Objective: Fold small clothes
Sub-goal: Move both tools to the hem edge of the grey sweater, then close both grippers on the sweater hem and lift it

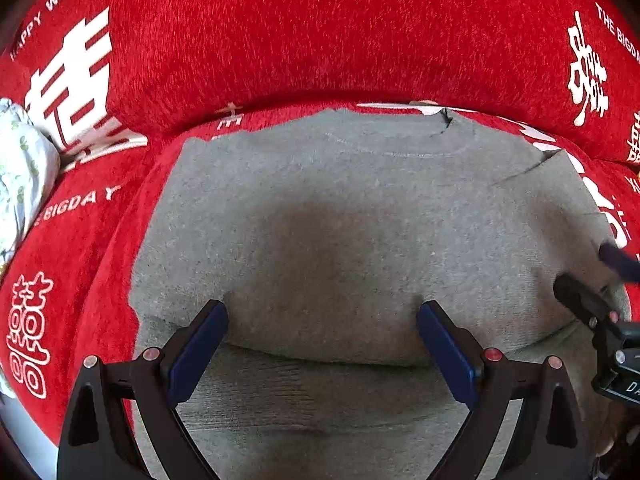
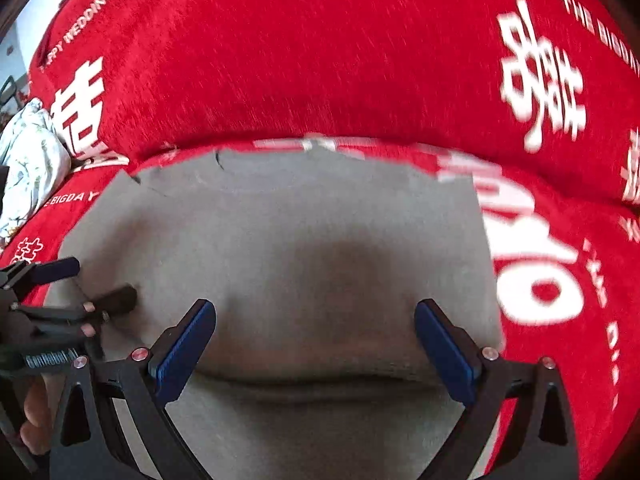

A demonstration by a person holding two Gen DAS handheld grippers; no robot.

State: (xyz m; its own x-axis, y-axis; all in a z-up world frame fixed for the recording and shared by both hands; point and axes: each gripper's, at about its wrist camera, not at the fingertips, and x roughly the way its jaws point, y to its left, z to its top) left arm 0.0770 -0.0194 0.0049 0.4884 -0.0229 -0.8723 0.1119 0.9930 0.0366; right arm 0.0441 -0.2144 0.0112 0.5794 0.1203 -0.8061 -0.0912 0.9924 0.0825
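A grey knitted garment [image 1: 340, 208] lies flat on the red sofa seat, its upper layer folded over and ending in a soft edge [image 1: 328, 360] near the camera. My left gripper [image 1: 323, 308] hovers open just above this layer, blue pads wide apart, nothing between them. The right wrist view shows the same garment [image 2: 300, 220] and fold edge [image 2: 304, 380], with my right gripper [image 2: 315, 306] open over it and holding nothing. Each gripper shows in the other's view: the right gripper [image 1: 588, 270] at the garment's right side, the left gripper [image 2: 100, 280] at its left side.
A red sofa cover [image 1: 280, 40] with white characters and lettering spreads under and behind the garment, rising into a backrest [image 2: 300, 60]. A white floral cloth [image 1: 20, 168] is bunched at the far left [image 2: 28, 160]. A hand [image 2: 36, 412] grips the left tool.
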